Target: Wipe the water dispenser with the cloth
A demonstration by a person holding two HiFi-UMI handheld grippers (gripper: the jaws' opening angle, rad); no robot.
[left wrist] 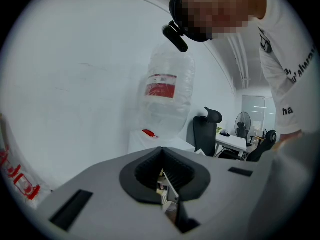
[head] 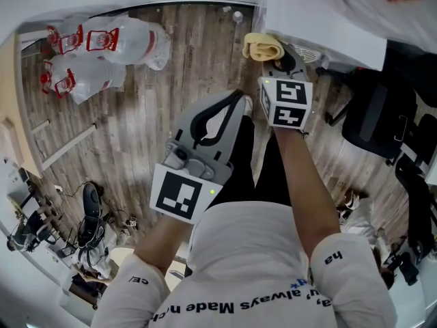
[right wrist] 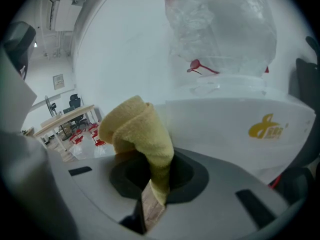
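The folded yellow terry cloth (right wrist: 137, 129) is clamped in the right gripper (right wrist: 156, 186), close beside the white plastic water dispenser (right wrist: 225, 119) at far right. The left gripper (left wrist: 167, 191) hangs nearer, jaws together on nothing. Wiping looks about to begin; the next move is probably pressing the cloth flat against the casing.

Bright, even indoor light fills the room. The white wall (right wrist: 125, 44) behind the water dispenser (right wrist: 220, 119) looks washed out, and its bottle (right wrist: 225, 34) glints softly. Every view bends at the edges, with black corners. The cloth (right wrist: 142, 134) beside the dispenser is sharp; the foreground is blurred.
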